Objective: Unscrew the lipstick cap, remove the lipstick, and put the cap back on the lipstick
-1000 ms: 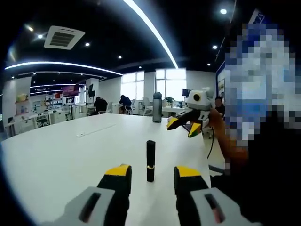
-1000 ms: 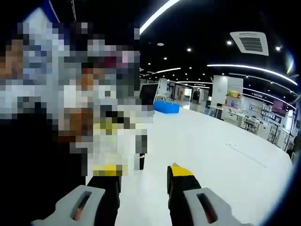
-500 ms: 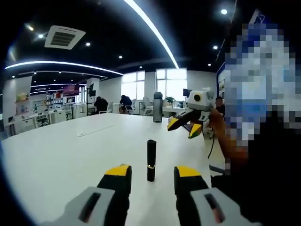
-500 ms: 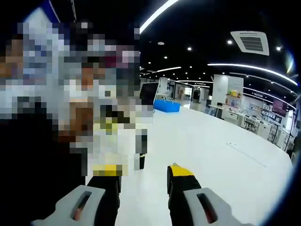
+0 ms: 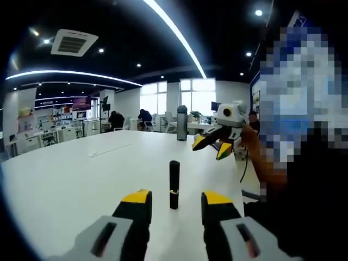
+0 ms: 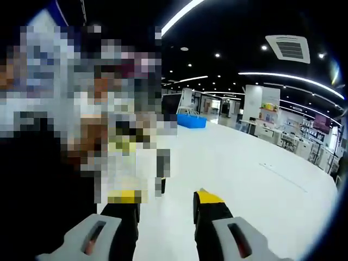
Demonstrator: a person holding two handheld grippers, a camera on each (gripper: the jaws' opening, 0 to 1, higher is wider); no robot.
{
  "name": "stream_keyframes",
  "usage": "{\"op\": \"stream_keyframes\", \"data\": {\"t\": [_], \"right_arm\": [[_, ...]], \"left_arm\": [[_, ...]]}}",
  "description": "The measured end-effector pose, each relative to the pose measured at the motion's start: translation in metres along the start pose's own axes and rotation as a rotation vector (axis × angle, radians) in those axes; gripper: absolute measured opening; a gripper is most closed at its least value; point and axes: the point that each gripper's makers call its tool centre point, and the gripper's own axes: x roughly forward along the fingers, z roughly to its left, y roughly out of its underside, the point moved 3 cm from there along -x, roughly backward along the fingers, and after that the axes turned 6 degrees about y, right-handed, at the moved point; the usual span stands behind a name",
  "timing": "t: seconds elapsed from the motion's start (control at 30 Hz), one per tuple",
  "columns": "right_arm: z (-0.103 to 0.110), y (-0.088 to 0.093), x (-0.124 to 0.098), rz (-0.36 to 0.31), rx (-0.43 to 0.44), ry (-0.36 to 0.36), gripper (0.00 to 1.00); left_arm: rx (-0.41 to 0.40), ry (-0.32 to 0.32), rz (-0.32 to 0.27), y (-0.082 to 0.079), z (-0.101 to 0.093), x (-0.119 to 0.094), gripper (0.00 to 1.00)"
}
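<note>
A black lipstick (image 5: 174, 185) with a thin gold band stands upright on the white table (image 5: 81, 185), capped, just beyond my left gripper (image 5: 175, 198), which is open with nothing between its yellow-tipped jaws. In the left gripper view the right gripper (image 5: 209, 148) hangs in the air to the right of the lipstick and above it, jaws apart, held by a person's hand. In the right gripper view my right gripper (image 6: 165, 199) is open and empty; the lipstick (image 6: 163, 186) shows partly at the edge of a mosaic patch, just ahead of the left jaw.
The white table (image 6: 255, 190) stretches wide ahead. A grey bottle (image 5: 181, 131) stands at the table's far edge. A person in dark clothes is close on the right of the left gripper view. Desks, seated people and windows lie far behind.
</note>
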Motion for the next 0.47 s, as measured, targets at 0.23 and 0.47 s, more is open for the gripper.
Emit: {"op": "stream_keyframes", "data": {"t": [0.23,0.47], "right_arm": [[-0.0003,0.0,-0.0007,0.001,-0.003,-0.001,0.38],[-0.0039,0.0,-0.0031,-0.002,0.001,0.01,0.39]], "left_arm": [[-0.001,-0.006,0.002,0.0002,0.0016,-0.0006,0.38],[-0.005,-0.012,-0.002,0.0002,0.0044,-0.0023,0.38]]}}
